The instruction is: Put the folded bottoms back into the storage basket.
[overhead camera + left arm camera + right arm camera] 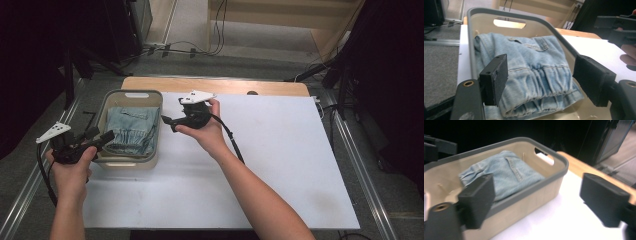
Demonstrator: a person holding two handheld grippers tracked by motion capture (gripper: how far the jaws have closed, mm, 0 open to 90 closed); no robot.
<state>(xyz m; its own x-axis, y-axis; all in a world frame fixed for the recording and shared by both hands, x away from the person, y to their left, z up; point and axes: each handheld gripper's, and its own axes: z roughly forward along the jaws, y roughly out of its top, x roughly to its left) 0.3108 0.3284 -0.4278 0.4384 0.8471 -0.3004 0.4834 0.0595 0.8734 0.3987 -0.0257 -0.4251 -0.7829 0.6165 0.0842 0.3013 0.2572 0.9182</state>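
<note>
Your left hand-held gripper [541,82] and right hand-held gripper [546,202] both stand spread and empty beside the beige basket [102,114] on the bench, where the folded jeans [131,130] lie, so a careless sweep could knock its rim.

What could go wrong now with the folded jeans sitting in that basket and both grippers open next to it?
The folded jeans lie in the basket, and neither gripper holds anything.

1. The left gripper hovers at the basket's near rim; a careless move could knock the light basket across the white board.

2. The right gripper is close to the basket's right wall, so a swing toward it could bump it.

3. Snagging a jeans layer might undo the fold.
</note>
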